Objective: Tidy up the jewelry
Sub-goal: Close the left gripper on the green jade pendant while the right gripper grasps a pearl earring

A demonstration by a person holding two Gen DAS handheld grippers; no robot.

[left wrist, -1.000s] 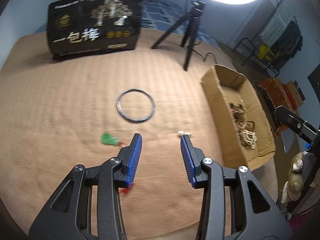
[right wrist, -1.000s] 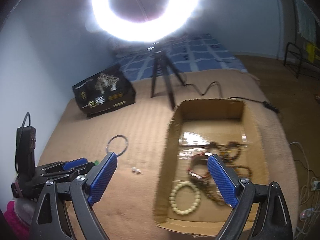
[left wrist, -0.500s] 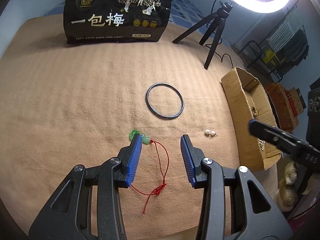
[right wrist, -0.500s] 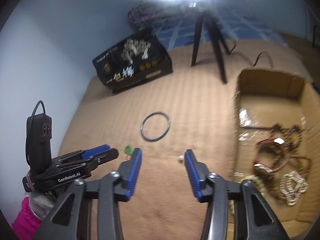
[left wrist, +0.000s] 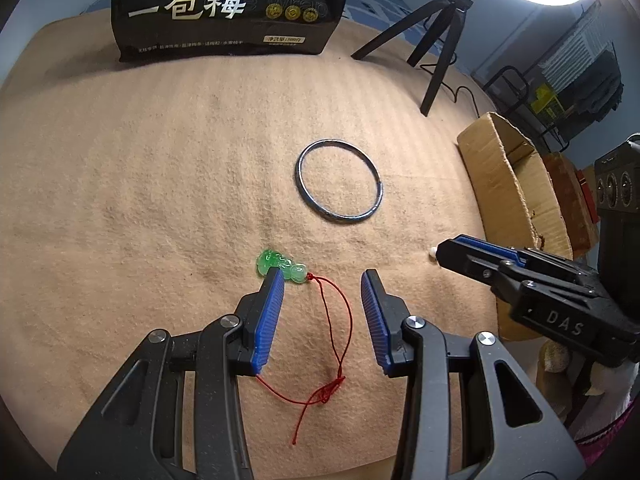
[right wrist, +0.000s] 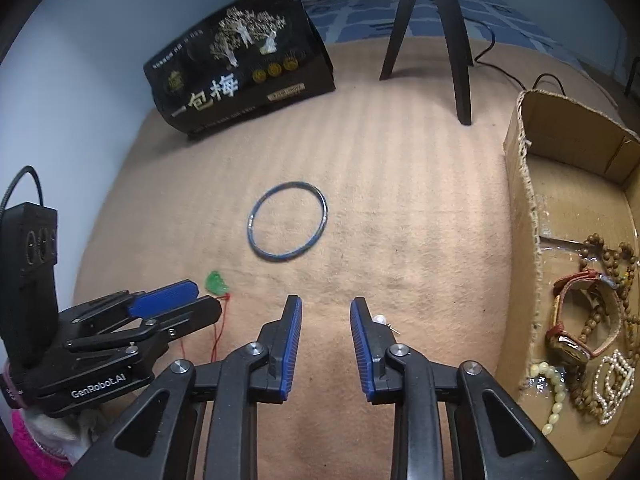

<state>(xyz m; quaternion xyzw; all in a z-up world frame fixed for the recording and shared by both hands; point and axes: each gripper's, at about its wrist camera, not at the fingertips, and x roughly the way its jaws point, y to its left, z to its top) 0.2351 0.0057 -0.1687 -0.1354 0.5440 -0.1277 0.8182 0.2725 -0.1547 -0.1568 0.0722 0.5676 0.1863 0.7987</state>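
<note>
- Red cord (left wrist: 334, 334) lies nearest, running between the blue pads of the left gripper (left wrist: 322, 276), which stands at a moderate gap with nothing pressed; the cord's knotted tail trails back under the jaws.
- Green pendant (left wrist: 280, 265) sits at the cord's far end, touching or just ahead of the tip of the left-hand pad, so it lies off to that side of the gap and not centred (its long axis runs crosswise to the fingers).
- Pearl earring (right wrist: 382, 320) rests just outside the right-hand pad of the right gripper (right wrist: 325, 302), whose jaws are closing, with bare blanket (right wrist: 400, 200) between them; my guess is that this hand must shift toward the earring before a grip can land.
- The left hand is nearer the pendant, the right nearer the earring.
- Farther out, the thin bangle (left wrist: 339, 181) lies flat, well apart from both grippers.
- The cardboard box (right wrist: 520, 200), already holding beads and a watch, stands to the right, closest to the right hand.
</note>
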